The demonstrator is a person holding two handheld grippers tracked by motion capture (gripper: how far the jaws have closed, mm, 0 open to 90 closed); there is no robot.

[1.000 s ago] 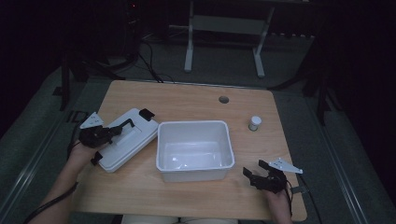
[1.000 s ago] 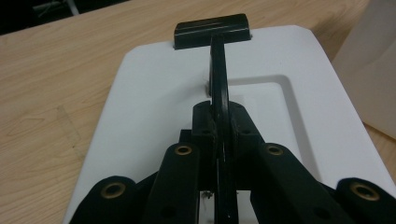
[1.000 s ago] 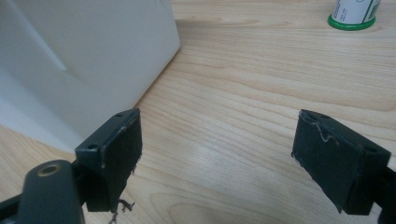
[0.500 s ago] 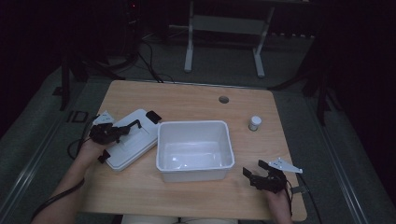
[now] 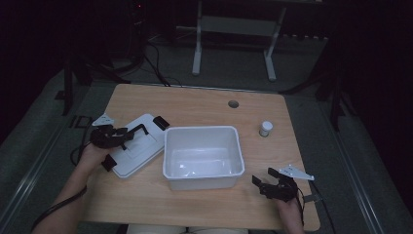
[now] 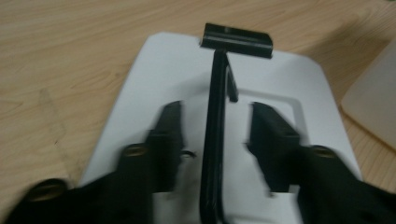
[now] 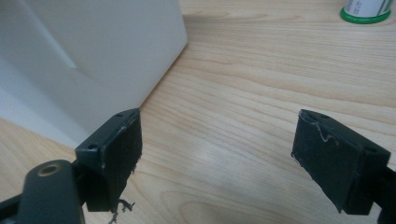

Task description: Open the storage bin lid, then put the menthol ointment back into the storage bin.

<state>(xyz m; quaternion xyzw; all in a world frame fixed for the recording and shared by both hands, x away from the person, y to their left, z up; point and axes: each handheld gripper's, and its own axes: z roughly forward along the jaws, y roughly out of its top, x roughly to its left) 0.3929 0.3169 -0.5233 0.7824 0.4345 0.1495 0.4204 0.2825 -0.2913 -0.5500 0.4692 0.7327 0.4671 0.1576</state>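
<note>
Now the left gripper (image 5: 127, 135) hangs over the white lid (image 5: 141, 153), jaws parted around its black handle (image 6: 212, 140) (not touching); right gripper (image 5: 265, 178) rests wide open beside the bin (image 5: 202, 181).

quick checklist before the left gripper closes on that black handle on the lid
1. Left gripper open: ok, its fingers stand apart.
2. Black handle between the fingers: ok, the bar runs up the middle of the gap in the left gripper view.
3. Fingers touching the handle: not ok yet, a gap shows on both sides.
4. Lid lying flat on the table: ok, beside the white bin; whether the two touch, cannot tell.
5. Right gripper out of the way: ok, open near the bin's front right corner, holding nothing.
6. Small bottle away from the work: ok, upright to the right of the bin.
</note>
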